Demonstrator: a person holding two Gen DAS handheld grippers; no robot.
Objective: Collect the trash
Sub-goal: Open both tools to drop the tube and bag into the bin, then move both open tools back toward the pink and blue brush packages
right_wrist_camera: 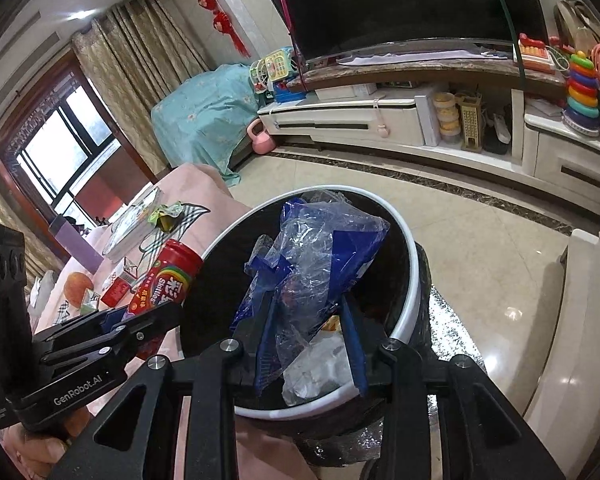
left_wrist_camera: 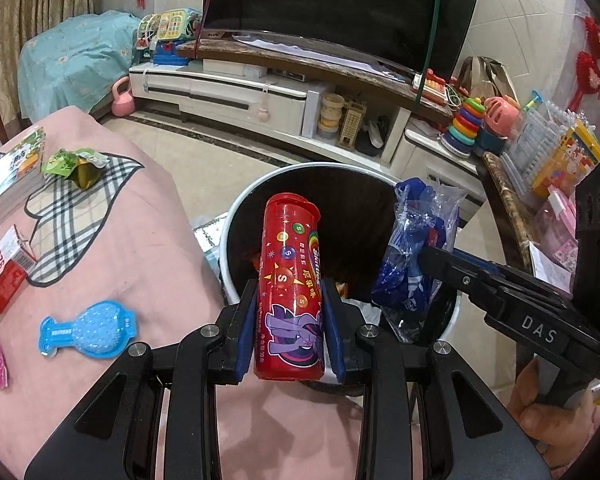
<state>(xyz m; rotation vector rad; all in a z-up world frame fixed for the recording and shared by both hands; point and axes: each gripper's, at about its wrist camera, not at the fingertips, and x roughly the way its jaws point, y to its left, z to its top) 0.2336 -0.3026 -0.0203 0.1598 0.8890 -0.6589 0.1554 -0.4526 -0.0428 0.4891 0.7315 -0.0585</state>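
Skittles tube (left_wrist_camera: 290,292) sits clamped in the left claw (left_wrist_camera: 290,320) at lower centre, over the trash bin's (left_wrist_camera: 236,216) near rim; released there, it may tip onto the pink cloth; the right claw (right_wrist_camera: 310,340) pinches a blue plastic wrapper (right_wrist_camera: 316,256) that could snag.

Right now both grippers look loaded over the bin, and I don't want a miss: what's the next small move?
Probably open the right gripper first: its blue wrapper already hangs inside the bin rim. The left gripper grips the red tube nearer the rim's edge, so nudge it forward before release.
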